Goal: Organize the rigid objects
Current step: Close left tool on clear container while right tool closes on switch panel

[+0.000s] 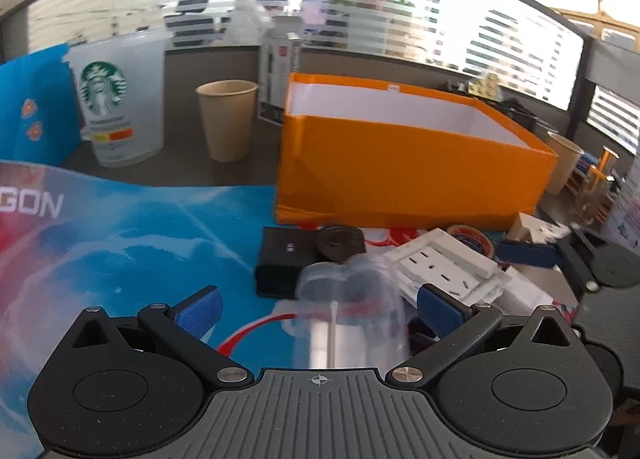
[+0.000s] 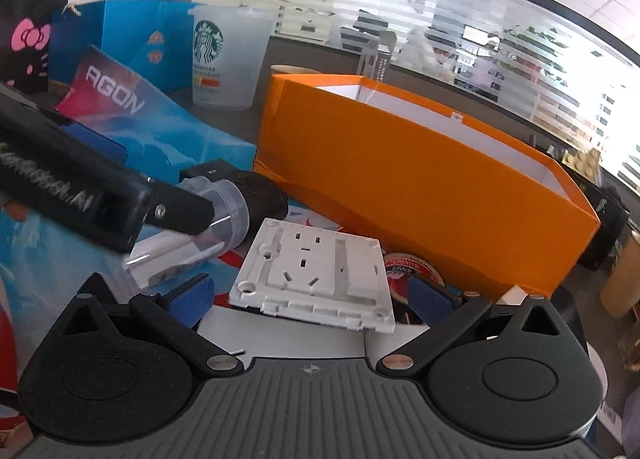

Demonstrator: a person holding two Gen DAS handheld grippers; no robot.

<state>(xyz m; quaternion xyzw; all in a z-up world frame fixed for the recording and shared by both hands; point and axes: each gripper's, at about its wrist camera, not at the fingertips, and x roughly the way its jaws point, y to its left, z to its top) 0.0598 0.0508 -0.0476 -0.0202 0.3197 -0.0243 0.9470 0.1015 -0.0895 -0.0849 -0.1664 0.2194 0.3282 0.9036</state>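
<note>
Centrally between the pads of the left gripper (image 1: 318, 309): clear plastic container (image 1: 352, 315), lying on its side, mouth toward the camera, nearer the right pad. Jaws spread wide; contact with either pad not discernible from the left wrist view. From the right wrist view, one black finger (image 2: 180, 209) of that gripper seen laid against the container (image 2: 208, 219).

Ahead of the container: black box (image 1: 280, 259), dark round part (image 1: 340, 245). Right of it: white socket plate (image 1: 448, 265), tape roll (image 1: 472, 241).

Right gripper (image 2: 310, 299): jaws spread wide, holding nothing. Socket plate (image 2: 316, 273) tilted, lying between and just ahead of the blue pads, apart from both.

Behind all items: orange box (image 2: 420, 195), open, white inside, resting on the printed mat (image 1: 120, 251).
</note>
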